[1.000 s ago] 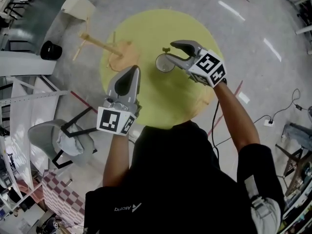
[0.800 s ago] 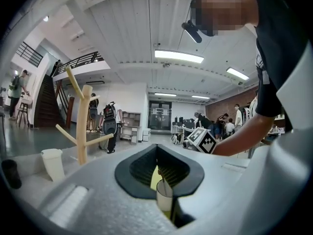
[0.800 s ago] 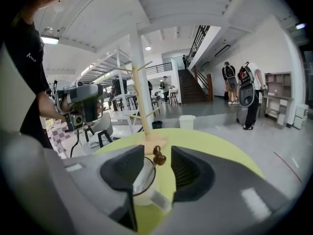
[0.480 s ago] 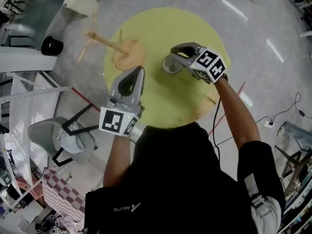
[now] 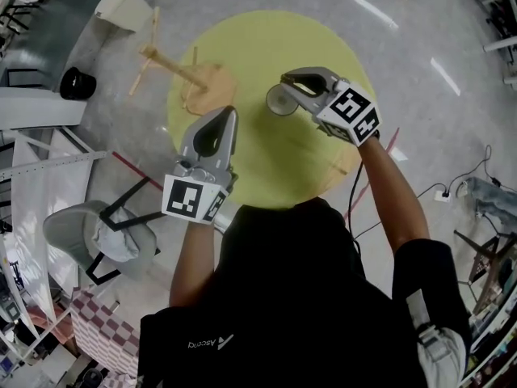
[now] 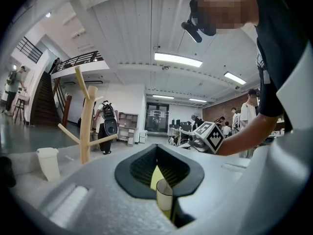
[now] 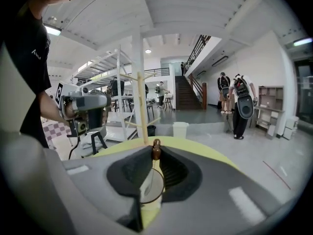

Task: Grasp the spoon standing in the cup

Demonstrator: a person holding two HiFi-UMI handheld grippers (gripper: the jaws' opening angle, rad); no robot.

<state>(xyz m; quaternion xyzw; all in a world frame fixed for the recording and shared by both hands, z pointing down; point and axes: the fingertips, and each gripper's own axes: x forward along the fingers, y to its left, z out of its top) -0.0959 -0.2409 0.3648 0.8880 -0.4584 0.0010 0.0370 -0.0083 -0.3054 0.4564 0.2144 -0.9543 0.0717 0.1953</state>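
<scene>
A pale cup point(image 5: 279, 102) stands near the middle of the round yellow table point(image 5: 266, 168). In the right gripper view the spoon point(image 7: 156, 150) rises from the cup point(image 7: 152, 186), its brown knob right between my jaw tips. My right gripper point(image 5: 288, 84) reaches over the cup's rim; its jaws are closing and the tips touch the knob on both sides. My left gripper point(image 5: 224, 114) hovers above the table's near left part, tips together, nothing in it. Its own view looks across at the cup point(image 6: 165, 195).
A wooden branched stand point(image 5: 190, 75) sits on the table's far left. On the floor to the left are a white bin point(image 5: 125, 6), a black object point(image 5: 77, 82) and a grey chair point(image 5: 101, 233). Several people stand in the hall behind.
The right gripper's jaws have drawn together around the spoon's top above the cup. The left gripper has barely moved.
</scene>
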